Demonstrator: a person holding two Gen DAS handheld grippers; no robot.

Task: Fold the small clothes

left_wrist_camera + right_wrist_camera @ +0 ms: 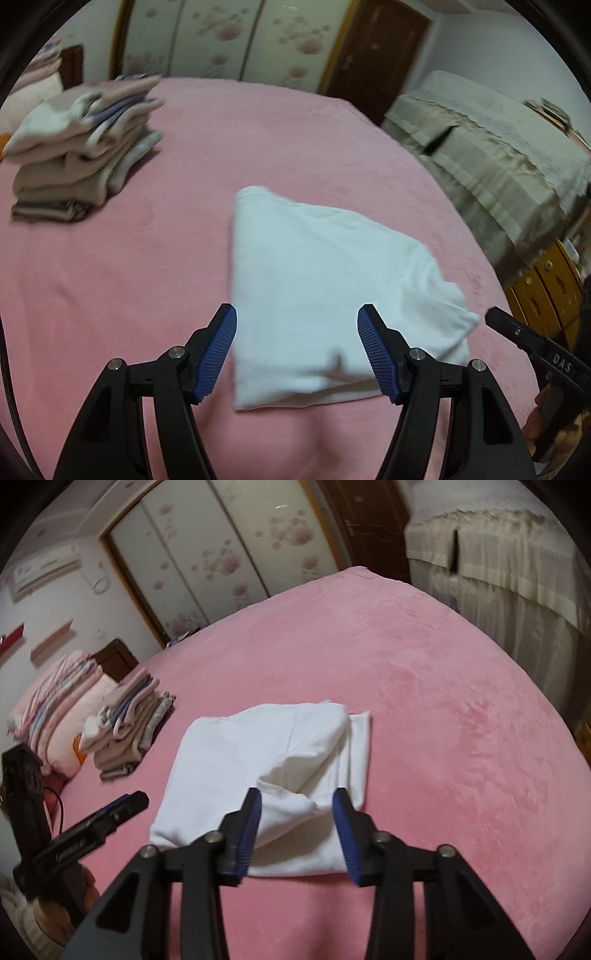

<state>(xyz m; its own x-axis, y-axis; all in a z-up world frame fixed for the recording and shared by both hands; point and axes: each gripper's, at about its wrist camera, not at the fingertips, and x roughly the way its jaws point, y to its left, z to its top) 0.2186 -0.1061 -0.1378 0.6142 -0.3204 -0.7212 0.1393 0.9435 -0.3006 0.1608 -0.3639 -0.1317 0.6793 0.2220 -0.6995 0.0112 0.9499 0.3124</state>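
The left gripper (297, 328) hangs just above the near edge of the white garment (314, 288), its blue pads (218, 350) spread wide and holding nothing; the cloth's near left corner lies between them in the left wrist view. The right gripper (297, 814) is likewise open and empty, its pads (249, 830) either side of a puckered fold on the garment's (258, 760) near right part, though whether they touch the cloth cannot be told. The garment lies on the pink bed (110, 277) as a rough rectangle, already folded at least once by the look of it, with a loose layer bunched up and a strip sticking out along the right edge. The step in hand seems to be taking the near edge for another fold. To do it well, each gripper should come down squarely on its own corner and pinch every layer there, not just the top one, since the soft cloth will slide and leave the lower layers behind. The bunched flap on the right wants flattening or tucking first, or the fold will trap a lump. Lift both corners together and level, carry them to the far edge, and lay them down evenly. Further off to the left, well apart from the garment, sits a stack (129, 731) of folded clothes, where the finished piece likely belongs.
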